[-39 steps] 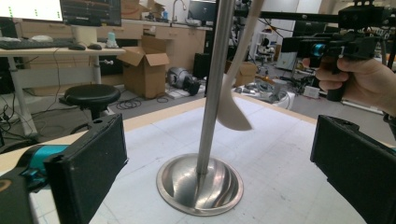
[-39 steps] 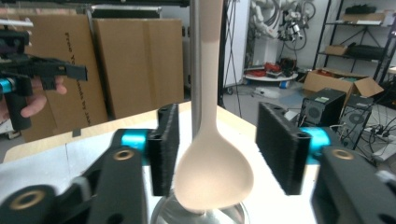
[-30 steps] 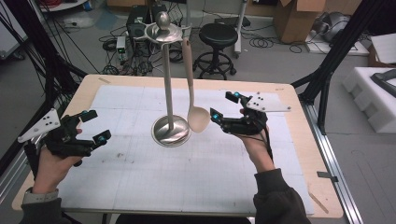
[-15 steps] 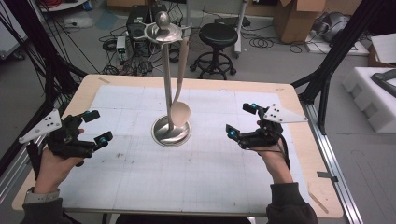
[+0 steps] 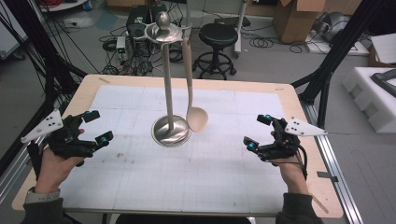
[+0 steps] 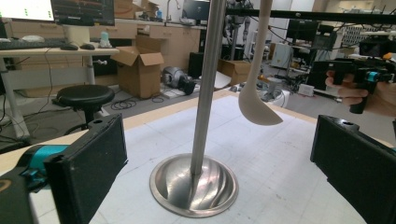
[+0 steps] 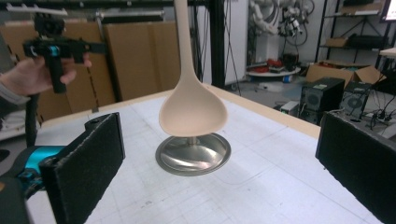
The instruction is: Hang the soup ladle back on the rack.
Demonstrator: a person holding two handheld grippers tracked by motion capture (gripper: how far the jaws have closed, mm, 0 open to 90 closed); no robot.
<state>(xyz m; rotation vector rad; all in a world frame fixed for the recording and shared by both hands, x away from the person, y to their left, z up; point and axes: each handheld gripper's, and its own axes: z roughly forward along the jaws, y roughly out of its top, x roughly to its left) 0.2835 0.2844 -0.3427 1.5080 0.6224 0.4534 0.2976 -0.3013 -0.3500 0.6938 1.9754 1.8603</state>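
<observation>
Since the ladle (image 5: 197, 120) hangs by its handle from the ring at the top of the stand (image 5: 168, 84), with its bowl in the air just beside the round base, I judge the step in hand to be clearing off without disturbing it. The right gripper (image 5: 256, 130) sits well off to the right over the surface (image 5: 224, 186). Its jaws have just been opening and now stand wide apart with nothing between them. The left gripper (image 5: 99, 126) hovers well off to the left, jaws apart too and empty. From its own view the pole stands in the gap between its jaws, but farther off and untouched.

To do this well, I would keep both grippers low and out at the sides, as they are. The stand is tall and thin on a small base, so I reckon a knock to the pole or a brush against the bowl could set the ladle swinging or tip the lot. From the right gripper view the bowl faces me straight ahead, so any move forward would meet it. I would go sideways or back instead.

I cannot tell from here how deep the handle sits on its hook, so I would watch for sway before calling it hung. I would also mind the cables trailing from each gripper, keeping them off the base.
</observation>
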